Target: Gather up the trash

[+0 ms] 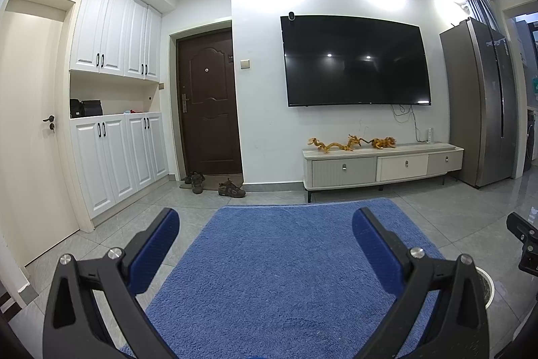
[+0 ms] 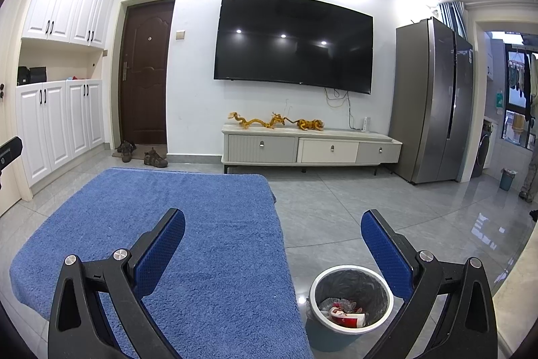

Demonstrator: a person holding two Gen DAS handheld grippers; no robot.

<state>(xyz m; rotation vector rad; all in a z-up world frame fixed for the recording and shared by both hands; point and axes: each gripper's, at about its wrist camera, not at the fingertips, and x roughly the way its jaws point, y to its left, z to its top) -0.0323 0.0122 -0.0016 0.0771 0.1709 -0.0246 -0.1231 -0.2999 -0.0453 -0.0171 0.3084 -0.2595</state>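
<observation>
A round trash bin [image 2: 351, 275] with a white rim and dark liner stands on the floor to the right of a blue towel-covered surface [image 2: 168, 241]. Inside it lie a red paper cup [image 2: 349, 321] and crumpled wrappers. My right gripper [image 2: 273, 229] is open and empty, held above the towel's right edge and the bin. My left gripper [image 1: 265, 227] is open and empty over the blue towel [image 1: 285, 275]. The bin's rim [image 1: 487, 286] peeks out behind the left gripper's right finger. No loose trash shows on the towel.
A TV cabinet [image 2: 309, 150] with toy dragons stands under a wall TV [image 2: 292, 39]. A steel fridge [image 2: 433, 96] is at right, white cupboards [image 1: 111, 157] and a brown door [image 1: 208, 103] at left, shoes [image 1: 230, 189] by the door. A second bin [image 2: 507, 179] is far right.
</observation>
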